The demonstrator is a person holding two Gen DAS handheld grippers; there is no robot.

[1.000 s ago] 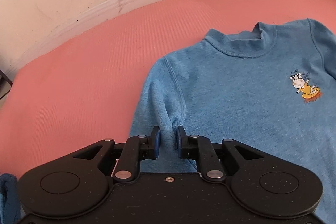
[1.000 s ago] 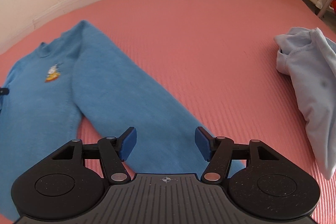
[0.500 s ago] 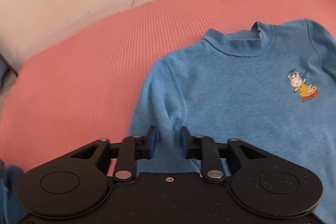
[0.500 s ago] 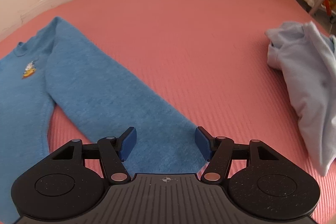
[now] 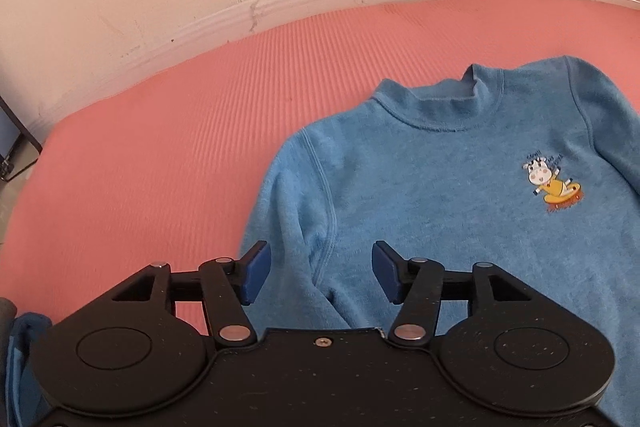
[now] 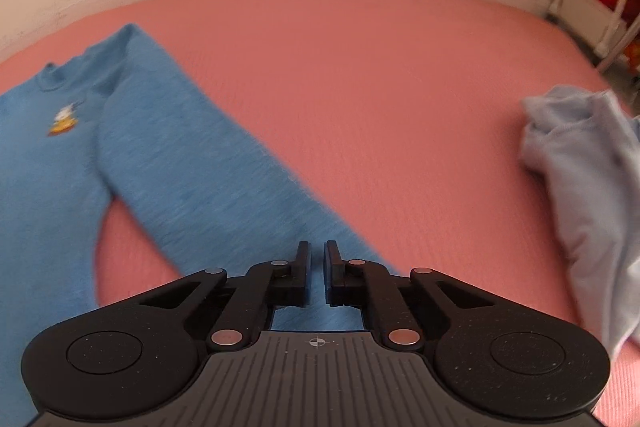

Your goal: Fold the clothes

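Pinching sweater sleeve [image 6: 208, 195], right gripper [image 6: 317, 267]

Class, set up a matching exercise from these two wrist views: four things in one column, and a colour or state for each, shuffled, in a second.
Things:
1. left gripper
2. right gripper
3. mat
4. crumpled garment

States or colours:
A. pink
B. closed on the sweater's sleeve
C. pale blue-grey
D. open over the sweater

Pairs: 1-D, 2-B, 3-A, 4-C
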